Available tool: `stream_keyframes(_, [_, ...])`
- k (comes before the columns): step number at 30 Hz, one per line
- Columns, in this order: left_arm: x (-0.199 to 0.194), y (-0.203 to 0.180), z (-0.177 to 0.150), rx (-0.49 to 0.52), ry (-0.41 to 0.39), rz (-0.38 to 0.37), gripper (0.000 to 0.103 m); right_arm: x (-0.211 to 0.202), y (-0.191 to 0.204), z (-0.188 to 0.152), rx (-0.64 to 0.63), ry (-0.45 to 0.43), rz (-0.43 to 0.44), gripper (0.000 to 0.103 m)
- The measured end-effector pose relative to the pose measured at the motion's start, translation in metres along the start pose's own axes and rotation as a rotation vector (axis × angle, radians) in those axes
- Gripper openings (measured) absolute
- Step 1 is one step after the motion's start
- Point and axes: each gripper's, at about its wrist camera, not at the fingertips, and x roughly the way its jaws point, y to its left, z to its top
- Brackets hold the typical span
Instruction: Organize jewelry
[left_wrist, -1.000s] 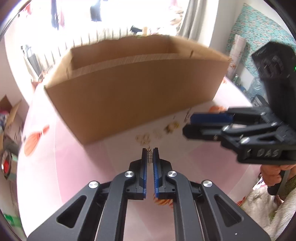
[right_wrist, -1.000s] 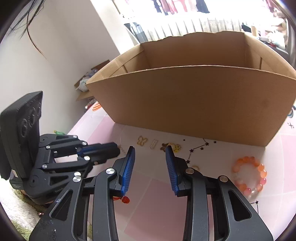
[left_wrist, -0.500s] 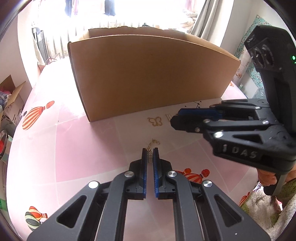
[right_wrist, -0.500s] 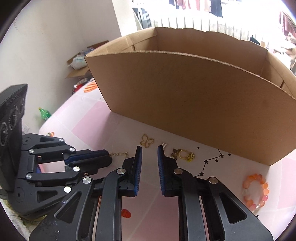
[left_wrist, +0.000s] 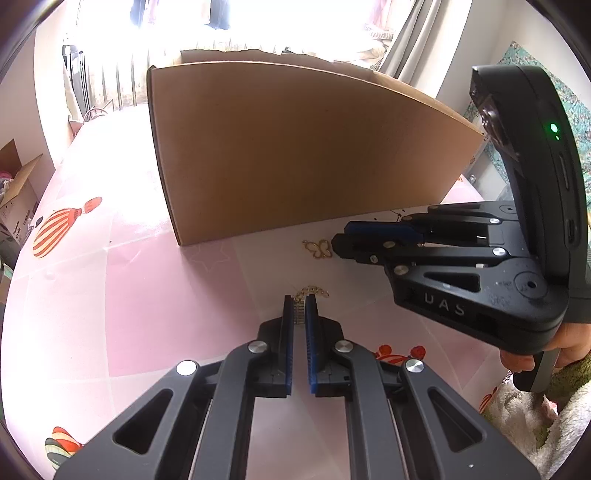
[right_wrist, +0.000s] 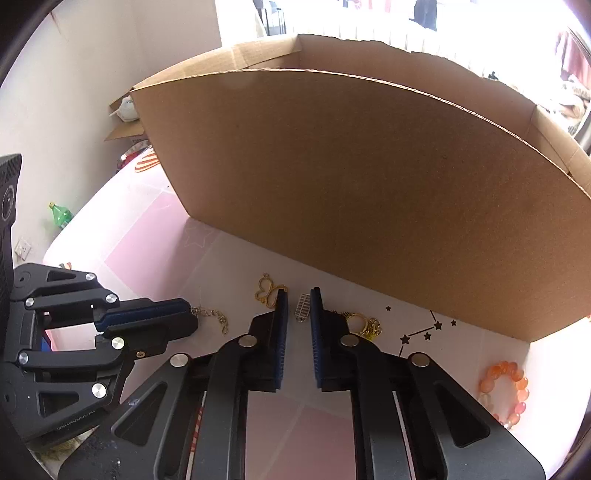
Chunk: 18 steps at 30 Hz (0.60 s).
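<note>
A tall cardboard box (left_wrist: 295, 147) (right_wrist: 351, 192) stands on the pink table. My left gripper (left_wrist: 300, 299) (right_wrist: 190, 319) is shut on a gold chain (left_wrist: 312, 291) (right_wrist: 212, 317) whose free end lies on the table. My right gripper (right_wrist: 298, 295) (left_wrist: 338, 242) is low over the table, jaws narrowly apart around a small silver charm (right_wrist: 303, 307). A gold butterfly charm (right_wrist: 267, 290) (left_wrist: 318, 249) lies just left of its tips. A gold ring piece (right_wrist: 364, 323) lies just right of it. An orange bead bracelet (right_wrist: 506, 387) lies at the far right.
The table cloth (left_wrist: 110, 295) is pink with balloon prints and black star marks (right_wrist: 424, 330). The box wall rises right behind the jewelry. A green bottle (right_wrist: 59, 214) and another carton (left_wrist: 14, 192) sit off the table to the left.
My right gripper has narrowed from wide open and moved forward and down over the silver charm. My left gripper has come down away from the box top, still holding the chain.
</note>
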Motion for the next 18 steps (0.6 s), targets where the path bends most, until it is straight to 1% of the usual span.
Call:
stream_keyframes(1, [0.001,0.000,0.000,-0.002,0.000,-0.002,0.006,-0.001,-0.001,-0.001,0.003,0.002,0.002,0.005])
stream_keyframes(6, [0.003,-0.002,0.000,-0.004,0.001,-0.006,0.006,-0.004,-0.004,-0.005,0.014,0.006,0.018,0.002])
stream_keyframes(9, [0.003,-0.001,0.000,-0.003,0.000,-0.004,0.006,-0.004,-0.009,-0.007,0.037,0.009,0.049,0.002])
stream_keyframes(10, [0.000,0.003,0.000,-0.002,0.000,-0.003,0.006,-0.005,-0.010,-0.008,0.043,0.008,0.056,0.002])
stream_keyframes(14, [0.001,0.001,0.004,-0.005,-0.011,0.006,0.006,-0.014,-0.013,-0.012,0.051,-0.012,0.070,0.002])
stream_keyframes(16, [-0.014,0.006,-0.003,-0.009,-0.028,0.002,0.006,-0.020,-0.011,-0.016,0.055,-0.021,0.078,0.002])
stream_keyframes(18, [-0.019,0.004,-0.004,-0.005,-0.047,0.004,0.006,-0.026,-0.014,-0.019,0.063,-0.038,0.087,0.002])
